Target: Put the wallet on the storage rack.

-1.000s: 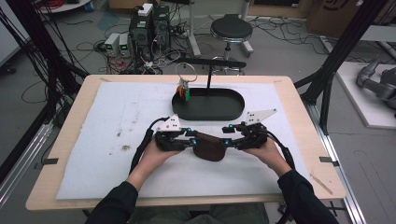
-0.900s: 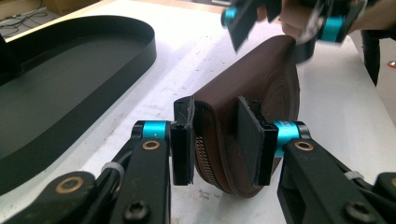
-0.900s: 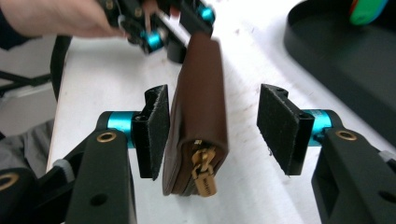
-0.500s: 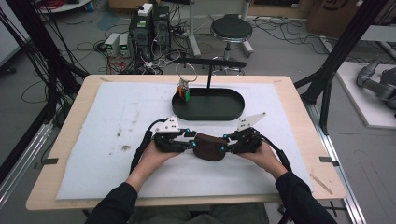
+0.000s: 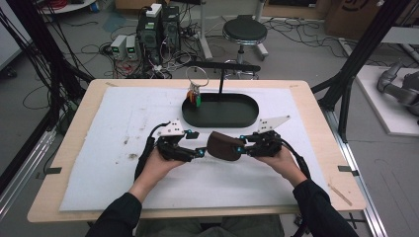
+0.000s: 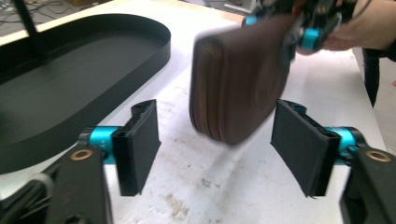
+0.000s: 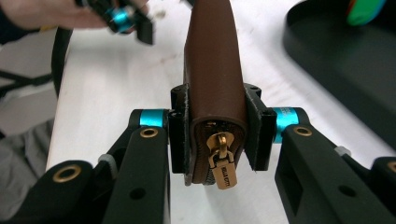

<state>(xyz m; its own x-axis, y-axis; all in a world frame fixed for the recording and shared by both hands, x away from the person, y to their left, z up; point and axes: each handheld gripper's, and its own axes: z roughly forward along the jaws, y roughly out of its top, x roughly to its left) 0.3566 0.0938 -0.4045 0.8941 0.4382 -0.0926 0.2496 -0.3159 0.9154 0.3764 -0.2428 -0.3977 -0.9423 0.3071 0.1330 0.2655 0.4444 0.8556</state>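
Brown leather pouch (image 7: 215,70) sits clamped in the right gripper (image 7: 215,135); at nine o'clock, the left gripper (image 6: 215,149) has just opened, jaws clear of it

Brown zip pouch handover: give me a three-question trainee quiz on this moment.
1. True or false: the left tongs clamp the brown pouch.
2. Which tongs grip the pouch? A left, B right, C both.
3. What hangs at the pouch end nearest the right gripper view's camera?

Key:
1. False; their pads have just been opening and stand clear either side of it.
2. B, the right tongs.
3. A gold zip pull.
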